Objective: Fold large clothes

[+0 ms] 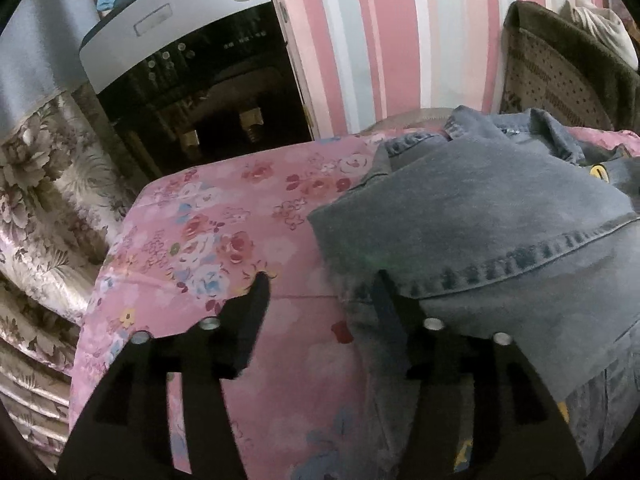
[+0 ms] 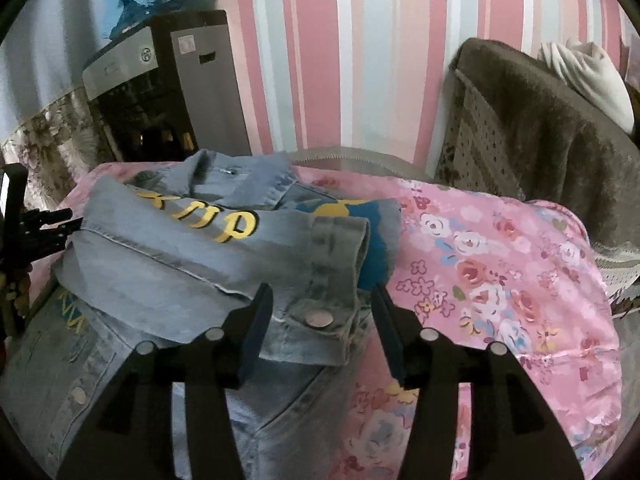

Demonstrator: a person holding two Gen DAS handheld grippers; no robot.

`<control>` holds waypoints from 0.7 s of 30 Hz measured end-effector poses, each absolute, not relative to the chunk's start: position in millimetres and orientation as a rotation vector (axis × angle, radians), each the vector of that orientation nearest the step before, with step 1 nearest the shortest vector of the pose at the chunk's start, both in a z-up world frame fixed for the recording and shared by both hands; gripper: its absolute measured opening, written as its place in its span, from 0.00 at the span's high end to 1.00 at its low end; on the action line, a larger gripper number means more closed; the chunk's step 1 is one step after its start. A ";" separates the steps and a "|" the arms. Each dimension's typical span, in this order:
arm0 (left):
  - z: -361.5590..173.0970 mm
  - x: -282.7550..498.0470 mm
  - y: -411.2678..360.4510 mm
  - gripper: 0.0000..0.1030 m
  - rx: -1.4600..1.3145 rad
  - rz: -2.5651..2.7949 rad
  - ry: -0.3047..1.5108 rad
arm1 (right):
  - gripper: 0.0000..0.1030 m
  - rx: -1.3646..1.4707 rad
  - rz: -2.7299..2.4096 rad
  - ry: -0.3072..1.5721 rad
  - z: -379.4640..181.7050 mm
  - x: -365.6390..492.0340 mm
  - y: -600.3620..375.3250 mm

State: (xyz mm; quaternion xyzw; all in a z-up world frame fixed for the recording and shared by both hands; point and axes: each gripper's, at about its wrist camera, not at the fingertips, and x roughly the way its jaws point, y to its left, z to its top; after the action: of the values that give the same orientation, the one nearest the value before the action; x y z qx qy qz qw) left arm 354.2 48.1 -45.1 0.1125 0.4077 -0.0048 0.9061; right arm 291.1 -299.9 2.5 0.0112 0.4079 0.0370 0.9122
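A light blue denim jacket [image 2: 168, 264] with yellow letters lies on the pink floral bed sheet [image 2: 500, 264], its sleeves folded across the body. One sleeve cuff [image 2: 320, 304] with a metal button lies just in front of my right gripper [image 2: 320, 296], which is open and empty over it. In the left wrist view the jacket [image 1: 480, 216] fills the right side. My left gripper [image 1: 320, 280] is open and empty at the jacket's left edge, one finger over the sheet [image 1: 208, 224]. The left gripper also shows at the left edge of the right wrist view [image 2: 36, 228].
A grey and black appliance [image 1: 188, 80] stands past the bed's far left corner. A striped pink wall [image 2: 360, 52] runs behind. A brown plush blanket [image 2: 540, 128] with a white cloth [image 2: 592, 76] lies at the back right. A floral curtain [image 1: 44, 208] hangs at the left.
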 end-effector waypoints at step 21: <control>5.4 323.0 13.8 0.03 0.175 -0.185 0.761 | 0.02 -0.069 -0.060 0.722 36.5 268.7 -285.0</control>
State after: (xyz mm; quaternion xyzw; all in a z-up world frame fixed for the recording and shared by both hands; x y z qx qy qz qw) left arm 323.0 13.8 5.4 0.0852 0.3702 -0.0902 0.9206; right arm 268.7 -285.0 36.5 -0.0337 0.3530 -0.0295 0.9345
